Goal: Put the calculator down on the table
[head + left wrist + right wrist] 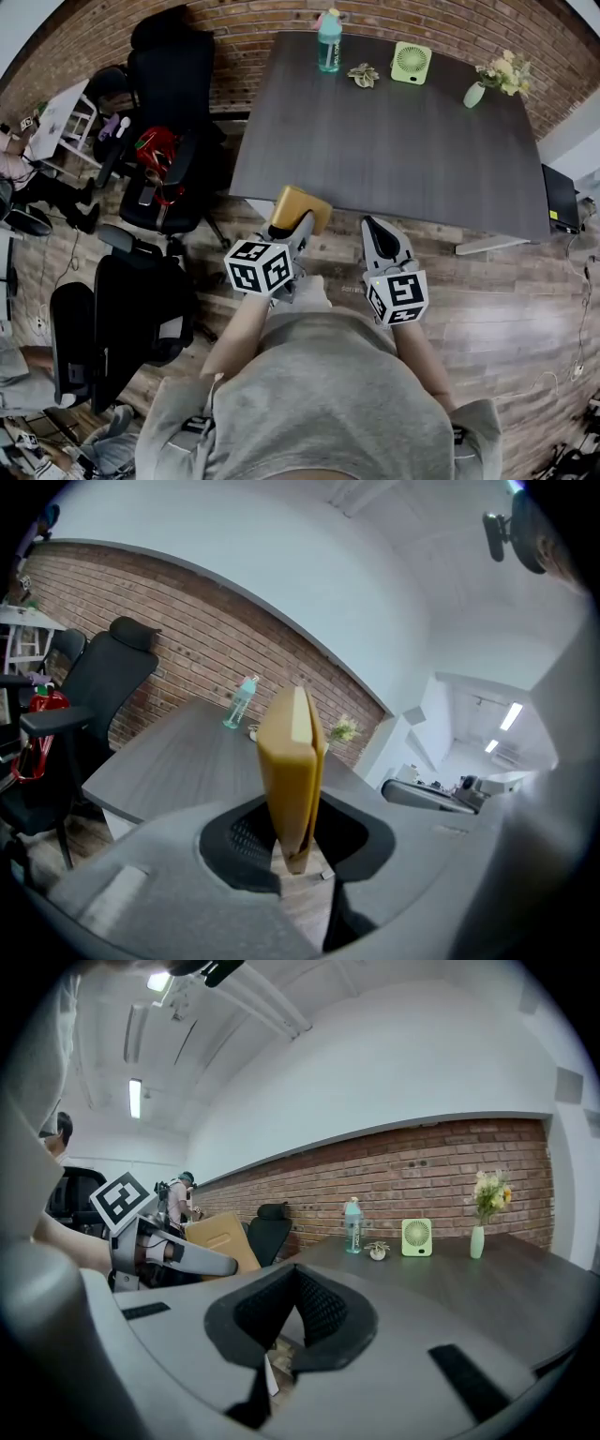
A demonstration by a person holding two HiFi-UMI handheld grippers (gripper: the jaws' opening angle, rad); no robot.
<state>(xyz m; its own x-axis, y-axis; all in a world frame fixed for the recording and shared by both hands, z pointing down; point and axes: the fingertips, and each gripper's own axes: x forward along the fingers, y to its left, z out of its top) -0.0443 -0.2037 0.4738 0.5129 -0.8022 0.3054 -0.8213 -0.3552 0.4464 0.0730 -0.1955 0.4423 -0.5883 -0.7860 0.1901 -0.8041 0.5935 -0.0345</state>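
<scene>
A mustard-yellow calculator (300, 206) stands on edge between the jaws of my left gripper (296, 223), which is shut on its lower end. It hangs just short of the near edge of the dark grey table (394, 141), over the wooden floor. In the left gripper view the calculator (292, 771) rises upright and edge-on from the left gripper (298, 853), with the table behind it. My right gripper (375, 228) is beside it to the right, shut, with nothing in it. In the right gripper view the right gripper (298, 1288) shows its pads together, and the calculator (223, 1237) is off to its left.
At the table's far edge stand a teal bottle (329, 41), a small plant (363, 75), a green fan (411, 63) and a vase of flowers (487, 84). Black office chairs (169, 141) stand left of the table. A black device (560, 199) sits at its right.
</scene>
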